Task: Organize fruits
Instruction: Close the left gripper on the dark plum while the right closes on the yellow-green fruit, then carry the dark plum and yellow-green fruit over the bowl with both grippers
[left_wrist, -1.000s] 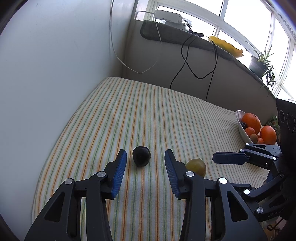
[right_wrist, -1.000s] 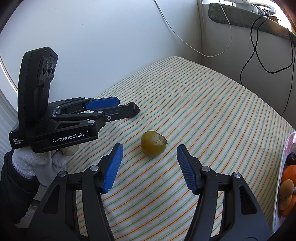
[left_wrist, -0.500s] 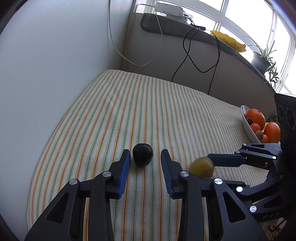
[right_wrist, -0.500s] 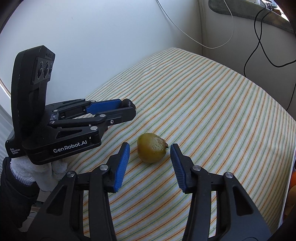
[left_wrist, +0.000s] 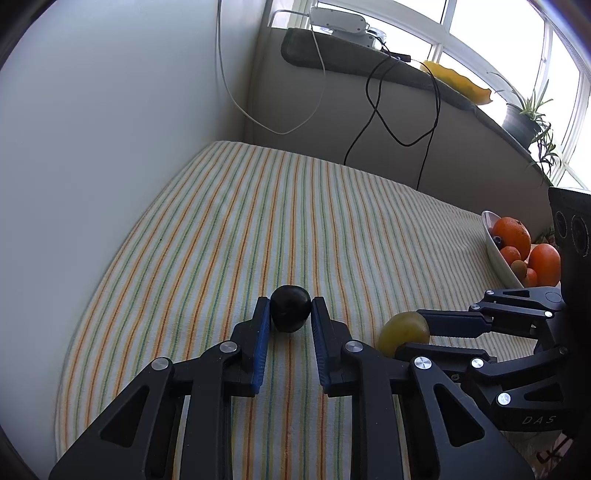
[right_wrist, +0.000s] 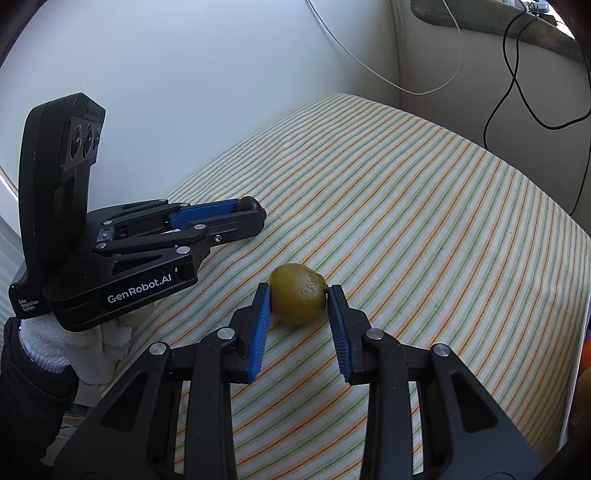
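Observation:
A dark round fruit (left_wrist: 290, 308) lies on the striped cloth (left_wrist: 280, 221). My left gripper (left_wrist: 290, 308) is shut on it, both blue pads touching its sides. A yellow-green fruit (right_wrist: 298, 298) lies on the cloth to the right; it also shows in the left wrist view (left_wrist: 404, 332). My right gripper (right_wrist: 299, 300) is shut on it, pads against both sides. Both fruits rest on the cloth. The left gripper (right_wrist: 245, 206) shows in the right wrist view with the dark fruit at its tips.
A white bowl (left_wrist: 498, 254) with oranges (left_wrist: 511, 232) and small fruits stands at the right edge. A white wall runs along the left. Cables (left_wrist: 388, 118) hang down the back ledge, which carries a potted plant (left_wrist: 524, 122).
Both grippers moved forward and closed: the left onto the dark fruit, the right onto the yellow-green fruit. The fruits stayed on the cloth.

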